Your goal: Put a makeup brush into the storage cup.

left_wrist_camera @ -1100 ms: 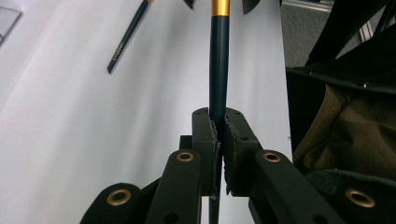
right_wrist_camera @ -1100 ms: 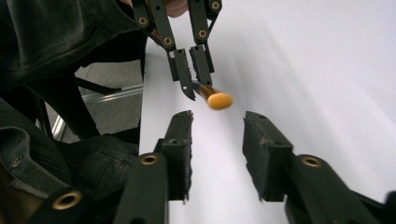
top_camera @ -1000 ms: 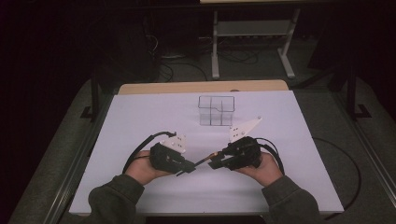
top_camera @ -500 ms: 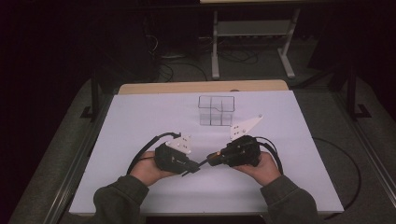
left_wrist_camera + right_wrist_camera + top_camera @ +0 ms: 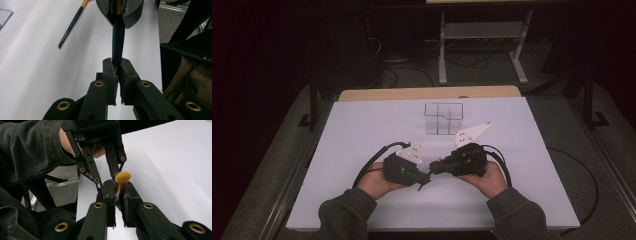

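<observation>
Left tongs point(image 5: 424, 179): closed tight on the dark handle end of a paint brush point(image 5: 117, 42); in the left gripper view the handle goes straight into the gap between the two jaws.
Right tongs point(image 5: 436, 166): closed on the same brush near its other end; in the right gripper view the orange bristles point(image 5: 122, 177) stand out just above the jaws.
Paint brush: held in the air between both tongs, low over the near middle of the tabletop point(image 5: 362, 130), one tong at each end.
Second brush point(image 5: 72, 23): a dark handle with a gold ferrule, lying flat on the white tabletop, apart from the tongs.
Clear box point(image 5: 443, 118): a transparent organizer with compartments, standing on the far middle of the tabletop, behind both tongs.
Hands: the left hand point(image 5: 377, 182) and the right hand point(image 5: 489, 177) come in from the near edge, in dark sleeves.
</observation>
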The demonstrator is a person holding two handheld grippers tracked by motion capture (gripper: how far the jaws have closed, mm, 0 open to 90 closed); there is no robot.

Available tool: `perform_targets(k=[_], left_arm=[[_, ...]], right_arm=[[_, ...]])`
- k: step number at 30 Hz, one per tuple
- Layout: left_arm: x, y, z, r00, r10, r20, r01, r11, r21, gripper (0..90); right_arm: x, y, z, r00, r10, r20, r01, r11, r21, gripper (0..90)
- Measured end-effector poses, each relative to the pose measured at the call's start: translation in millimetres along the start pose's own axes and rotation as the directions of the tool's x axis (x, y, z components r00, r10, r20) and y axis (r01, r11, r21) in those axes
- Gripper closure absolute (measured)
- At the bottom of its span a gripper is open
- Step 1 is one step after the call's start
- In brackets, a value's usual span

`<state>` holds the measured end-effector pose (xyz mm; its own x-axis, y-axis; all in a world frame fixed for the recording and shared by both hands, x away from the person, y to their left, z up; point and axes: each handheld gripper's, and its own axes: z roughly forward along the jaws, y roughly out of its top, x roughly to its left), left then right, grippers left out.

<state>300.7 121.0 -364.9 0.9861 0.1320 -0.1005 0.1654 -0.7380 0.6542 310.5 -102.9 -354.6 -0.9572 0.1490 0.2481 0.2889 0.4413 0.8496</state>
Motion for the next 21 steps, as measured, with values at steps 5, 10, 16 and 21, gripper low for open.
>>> perform_targets(k=[5, 10, 16, 21], left_arm=[[0.6, 0.2, 1.7, 0.9999, -0.014, 0.0, 0.014, 0.9998, -0.012, 83.9], [2.0, -1.1, 3.1, 0.9996, -0.029, 0.001, 0.029, 0.9991, -0.03, 83.2], [1.8, -4.8, 4.1, 0.9994, -0.033, -0.004, 0.033, 0.9989, -0.035, 82.0], [0.1, -8.3, 2.4, 0.9994, -0.028, -0.021, 0.027, 0.9993, -0.025, 72.8]], right_arm=[[0.7, 3.9, 2.6, 0.9999, -0.012, 0.006, 0.012, 1.0, 0.0, 82.1], [-0.1, 7.2, 5.9, 0.9998, -0.006, 0.019, 0.006, 1.0, 0.001, 82.4], [-0.2, 10.7, 11.4, 0.9997, -0.006, 0.022, 0.006, 1.0, 0.019, 82.7], [-1.6, 16.3, 13.3, 0.999, -0.031, 0.033, 0.028, 0.997, 0.078, 82.9]])
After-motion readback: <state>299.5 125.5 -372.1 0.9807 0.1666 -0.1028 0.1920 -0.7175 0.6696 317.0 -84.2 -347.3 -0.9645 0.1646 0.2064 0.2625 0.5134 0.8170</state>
